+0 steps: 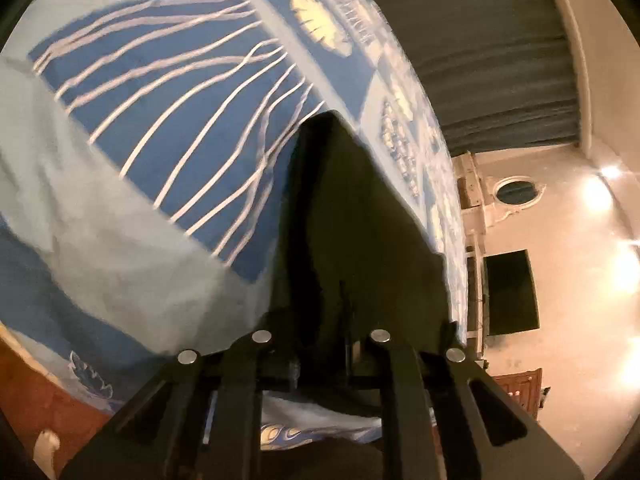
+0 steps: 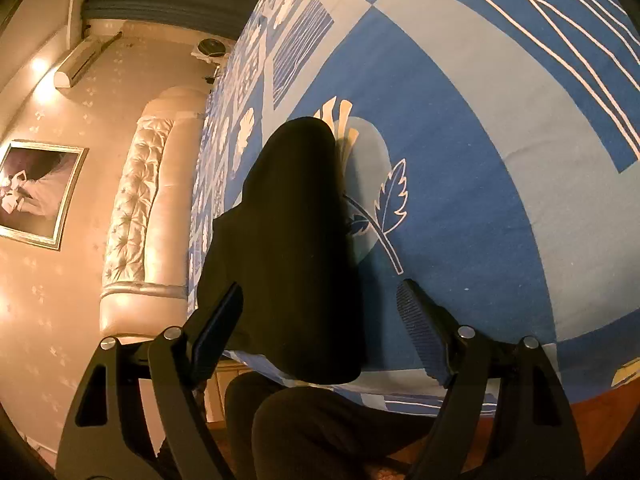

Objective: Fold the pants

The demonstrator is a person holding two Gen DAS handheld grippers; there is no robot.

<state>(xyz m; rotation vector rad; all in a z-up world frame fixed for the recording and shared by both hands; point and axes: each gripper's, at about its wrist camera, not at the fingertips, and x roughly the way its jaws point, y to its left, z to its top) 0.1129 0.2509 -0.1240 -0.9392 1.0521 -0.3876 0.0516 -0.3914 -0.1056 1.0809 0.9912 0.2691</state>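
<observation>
Pants: black fabric pants (image 2: pixel 292 248) lie folded into a long narrow strip on the bed, one end draped over the near edge, the other tapering toward the middle of the bed; in the left wrist view the same dark cloth (image 1: pixel 352 216) runs forward from the jaws.
Left gripper: black two-finger left gripper (image 1: pixel 320 320), jaws drawn nearly together; the dark pants fabric sits between them, so it has hold of the pants.
Right gripper: black two-finger right gripper (image 2: pixel 320 304), jaws wide apart, one ribbed finger pad (image 2: pixel 420 320) on each side of the pants strip; pads not pressing on the cloth.
Bed cover: blue and pale-grey patchwork bedsheet with white lines and leaf prints (image 2: pixel 460 160), under the pants.
Headboard: cream tufted padded headboard (image 2: pixel 136 208) at the bed's far-left end in the right wrist view.
Wall: framed picture (image 2: pixel 36 192) beside the headboard.
</observation>
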